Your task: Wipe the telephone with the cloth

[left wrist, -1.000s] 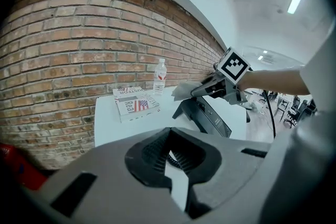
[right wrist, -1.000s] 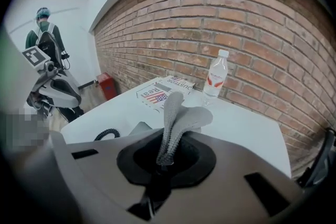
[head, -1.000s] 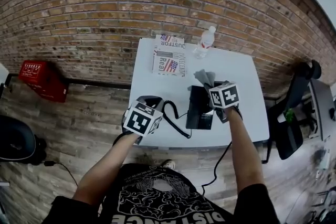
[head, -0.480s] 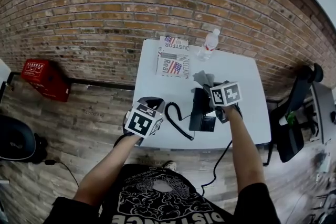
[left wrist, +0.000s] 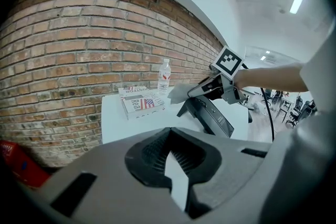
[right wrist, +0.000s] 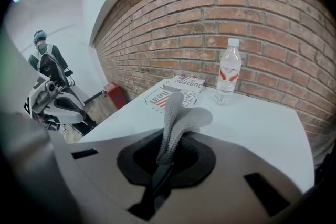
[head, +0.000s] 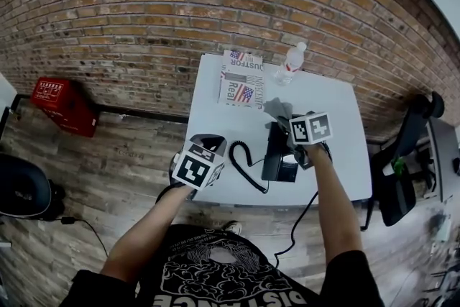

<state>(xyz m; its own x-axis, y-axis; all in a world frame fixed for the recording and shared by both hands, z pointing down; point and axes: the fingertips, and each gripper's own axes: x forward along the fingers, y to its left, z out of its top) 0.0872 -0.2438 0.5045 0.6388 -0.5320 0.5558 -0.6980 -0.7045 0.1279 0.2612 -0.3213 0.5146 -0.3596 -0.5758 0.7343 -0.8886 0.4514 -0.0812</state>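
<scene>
A black telephone [head: 279, 152] stands on the white table [head: 334, 104], and its coiled cord [head: 243, 162] runs left to the handset [head: 209, 143] lying near the table's left edge. My right gripper [head: 291, 118] hovers over the far end of the telephone, shut on a grey cloth [head: 279, 109] that sticks up from its jaws [right wrist: 178, 118]. My left gripper [head: 205, 154] is at the handset's near end; its jaws meet at the tips with nothing between them [left wrist: 169, 157]. The left gripper view shows the telephone [left wrist: 212, 117] beneath the cloth [left wrist: 178, 93].
A printed box [head: 242, 79] and a water bottle [head: 290, 61] sit at the table's far edge against the brick wall. On the floor to the left is a red case [head: 61, 103]. An office chair [head: 410, 147] stands to the right. A person [right wrist: 47, 63] stands far left.
The head camera has shifted slightly, so the table sits further right in view. Both grippers keep nearly the same places over the handset and the telephone.
</scene>
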